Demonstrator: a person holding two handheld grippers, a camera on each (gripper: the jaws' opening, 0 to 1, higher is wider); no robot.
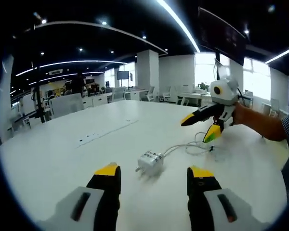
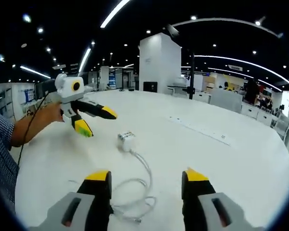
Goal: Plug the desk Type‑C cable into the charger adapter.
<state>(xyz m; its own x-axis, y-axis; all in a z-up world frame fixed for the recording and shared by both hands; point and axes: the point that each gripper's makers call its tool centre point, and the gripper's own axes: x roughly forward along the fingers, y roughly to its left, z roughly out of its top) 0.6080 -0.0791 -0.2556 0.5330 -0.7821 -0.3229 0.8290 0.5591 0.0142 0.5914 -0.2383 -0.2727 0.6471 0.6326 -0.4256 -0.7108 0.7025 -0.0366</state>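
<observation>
White tabletop (image 1: 62, 159) carries the adapter (image 1: 151, 162), cable (image 2: 140, 192) trailing from it toward the right hand-held gripper (image 2: 147, 177); left hand-held gripper (image 1: 153, 172) nearer the adapter; both spread, empty.

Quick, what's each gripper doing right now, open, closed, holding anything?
Left gripper: open, holding nothing, above the table short of the charger adapter.
Right gripper: open, holding nothing, its jaws either side of the coiled white cable.

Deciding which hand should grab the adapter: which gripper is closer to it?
The left gripper: the charger adapter lies just ahead of its open jaws, while the right gripper is back by the cable's loose loops.
</observation>
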